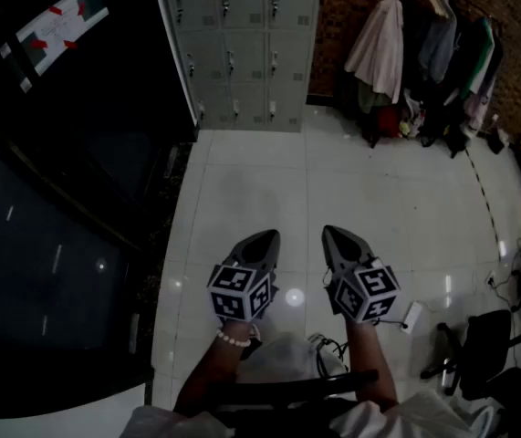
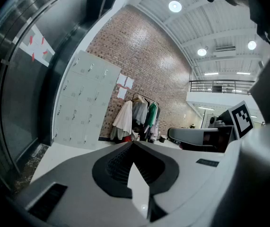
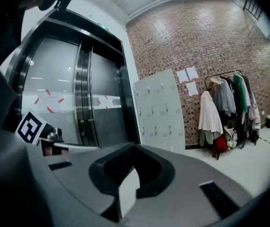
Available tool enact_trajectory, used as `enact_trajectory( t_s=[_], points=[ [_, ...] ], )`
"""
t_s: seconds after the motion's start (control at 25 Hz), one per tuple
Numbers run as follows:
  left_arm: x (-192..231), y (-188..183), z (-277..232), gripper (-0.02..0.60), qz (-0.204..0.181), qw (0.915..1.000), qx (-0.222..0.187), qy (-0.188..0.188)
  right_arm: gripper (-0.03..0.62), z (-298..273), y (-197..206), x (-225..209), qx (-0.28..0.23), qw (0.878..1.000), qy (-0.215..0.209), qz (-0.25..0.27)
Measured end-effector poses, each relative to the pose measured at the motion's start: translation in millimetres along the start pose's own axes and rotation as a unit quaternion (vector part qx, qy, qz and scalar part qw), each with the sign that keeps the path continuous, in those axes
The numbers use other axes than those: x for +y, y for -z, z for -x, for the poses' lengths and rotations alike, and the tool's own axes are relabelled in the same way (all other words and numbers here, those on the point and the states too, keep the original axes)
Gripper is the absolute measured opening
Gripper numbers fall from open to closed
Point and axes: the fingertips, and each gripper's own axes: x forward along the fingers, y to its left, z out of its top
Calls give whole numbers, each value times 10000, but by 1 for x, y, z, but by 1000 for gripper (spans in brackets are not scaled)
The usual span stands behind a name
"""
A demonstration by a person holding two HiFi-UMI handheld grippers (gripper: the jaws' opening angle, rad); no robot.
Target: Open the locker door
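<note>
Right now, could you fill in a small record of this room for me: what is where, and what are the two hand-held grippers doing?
Place: room with a brick wall and a glossy white tiled floor
Lockers: grey bank of lockers against the wall, every visible door shut
Clothes rack: clothes rack hung with coats, right of the lockers
Left hand-held gripper: jaws together, empty, aimed toward the lockers
Right hand-held gripper: jaws together, empty, beside the left one
Task state: lockers across the floor, nothing touched
</note>
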Motion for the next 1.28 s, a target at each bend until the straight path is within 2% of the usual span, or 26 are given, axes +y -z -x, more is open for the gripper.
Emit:
enact_trajectory(
  t_s=[0.4,0.68,1.0,1.28],
  points=[
    [62,-8,21,-2,-108,9997,116,179,12,-45,8,41,-60,9996,260,-108],
    [89,-14,29,-2,-177,9994,168,262,12,-69,8,64,-68,9994,345,-59],
    [113,-17,17,-2,-95,9996,144,243,12,-100,8,62,-10,9995,317,-36],
    [139,-26,-29,-2,-74,9996,193,198,11,-148,9,33,126,9996,223,-71]
  ],
)
